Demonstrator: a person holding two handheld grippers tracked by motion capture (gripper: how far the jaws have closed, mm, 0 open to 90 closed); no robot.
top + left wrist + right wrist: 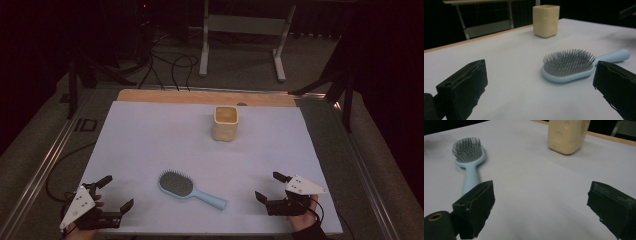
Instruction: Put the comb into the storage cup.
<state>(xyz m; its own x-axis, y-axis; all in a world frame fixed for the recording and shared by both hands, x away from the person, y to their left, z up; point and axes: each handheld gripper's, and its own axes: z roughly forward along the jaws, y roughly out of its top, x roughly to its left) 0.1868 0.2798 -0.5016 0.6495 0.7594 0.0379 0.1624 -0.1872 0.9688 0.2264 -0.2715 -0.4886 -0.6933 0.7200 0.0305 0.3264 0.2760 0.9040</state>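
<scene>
While both claws rest released, the hairbrush (189,188) lies diagonally, bristles up, handle toward the right claw (268,187).

Ahead of each hand-held gripper, the brush (574,67) looks like smooth, slightly glossy pale-blue plastic with fine grey bristles. Beyond it, the cream cup (566,135) has a matt, dimpled surface. The tabletop (150,145) wears matt white sheeting over a wood edge.

Light-blue hairbrush (187,188) lies bristles-up; cream, perhaps ceramic, cup (225,123) stands upright beyond.
</scene>
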